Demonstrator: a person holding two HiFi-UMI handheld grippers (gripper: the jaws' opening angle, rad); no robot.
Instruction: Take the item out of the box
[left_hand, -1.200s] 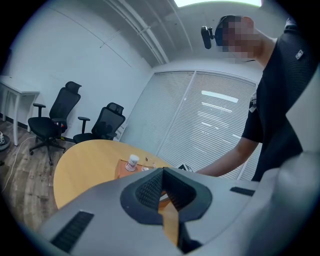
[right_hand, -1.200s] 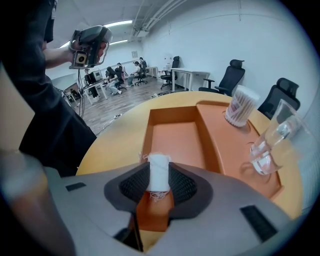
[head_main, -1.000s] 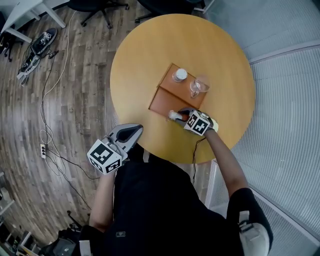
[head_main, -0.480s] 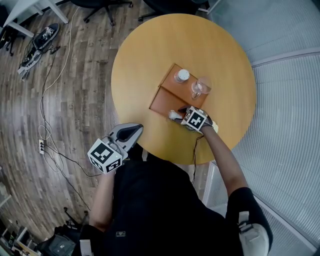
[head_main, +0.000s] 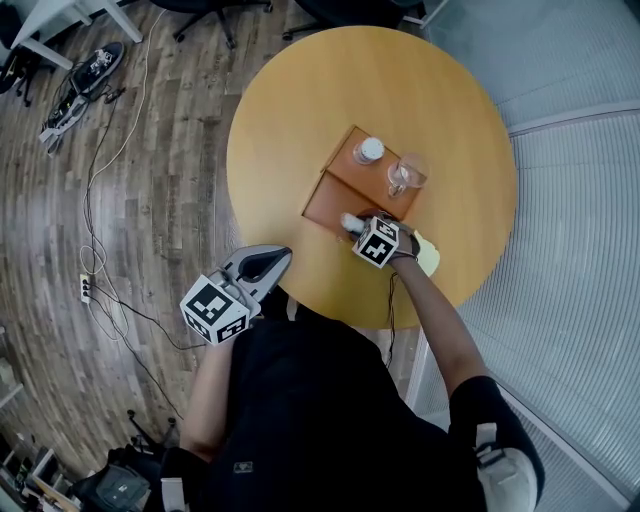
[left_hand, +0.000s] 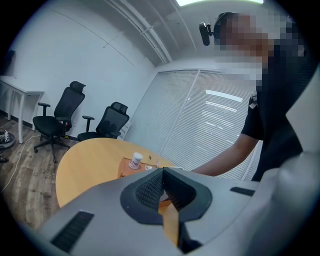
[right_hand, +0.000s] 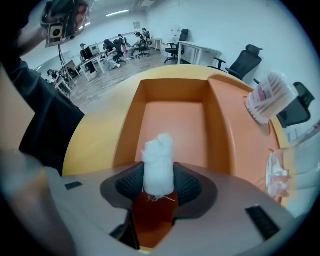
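1. The right gripper view shows the right tool (right_hand: 159, 180) with its jaws, which have just been opening, standing wide apart on either side of the white roll (right_hand: 158, 162).
2. The head view hides those jaws under the marker cube (head_main: 376, 243). It does show the left tool (left_hand: 162, 172) off the tabletop's (head_main: 300, 110) near left edge, and that tool's own view shows its jaws together.
3. The roll is in the orange box's (right_hand: 170, 120) near compartment. Its long axis runs along the jaws and its free end points away from the tool.

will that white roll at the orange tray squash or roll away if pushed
The white roll probably squashes easily: it looks fluffy, with loose threads trailing. Likely very light too. Being cylindrical, it may roll on the orange tray's flat floor.
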